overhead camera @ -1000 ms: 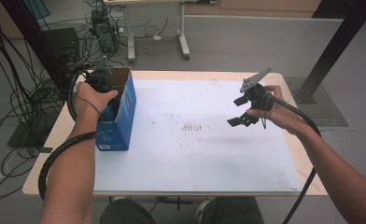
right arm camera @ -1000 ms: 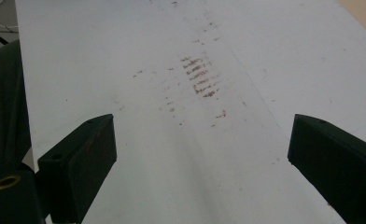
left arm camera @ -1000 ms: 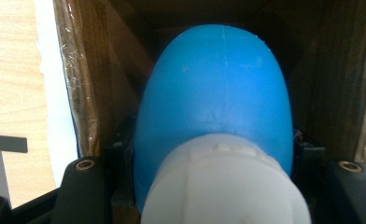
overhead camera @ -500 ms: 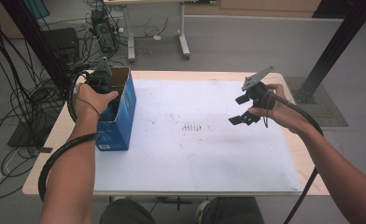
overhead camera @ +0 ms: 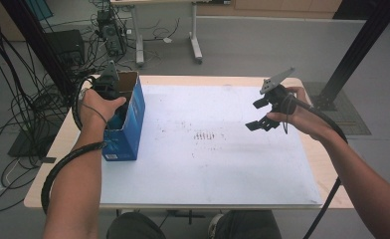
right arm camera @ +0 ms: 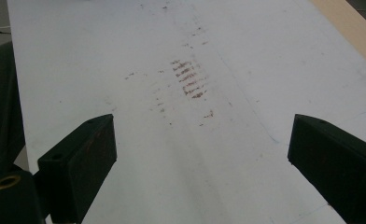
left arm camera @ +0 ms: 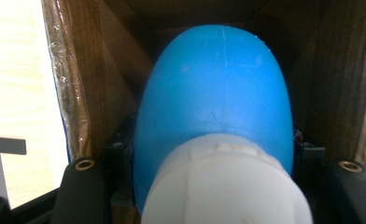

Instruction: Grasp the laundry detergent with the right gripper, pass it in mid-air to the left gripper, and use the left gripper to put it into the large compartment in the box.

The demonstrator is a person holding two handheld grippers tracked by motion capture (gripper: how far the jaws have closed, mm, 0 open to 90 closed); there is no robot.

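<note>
Blue plastic, a rounded bottle (left arm camera: 214, 98) with a white cap (left arm camera: 225, 182), sat down inside the open-topped cardboard box (overhead camera: 128, 124) at the left edge of the counter (overhead camera: 302, 87). We noted the box as blue on the outside and bare brown card within, with shiny tape along one inner edge. It stood upright on the left side of the white sheet (overhead camera: 208, 164) that covered most of the counter.

We saw the left hand-held gripper (overhead camera: 114, 99) reached down into the mouth of the box, the person's left hand (overhead camera: 96, 107) wrapped round its body and its cable looping along the forearm. In the left gripper view its two black jaws sat tight against either flank of the bottle, just past the cap, so we logged it as clamped on the bottle. The bottle's far end pointed deeper into the box.

We saw the right hand-held gripper (overhead camera: 260, 114) held above the right half of the sheet, well apart from the box, its grey plate tilted upward. Its jaws stood wide apart with nothing between them. Beneath them, in the right gripper view, lay a patch of brown smudges (right arm camera: 190, 79) near the middle of the sheet.
</note>
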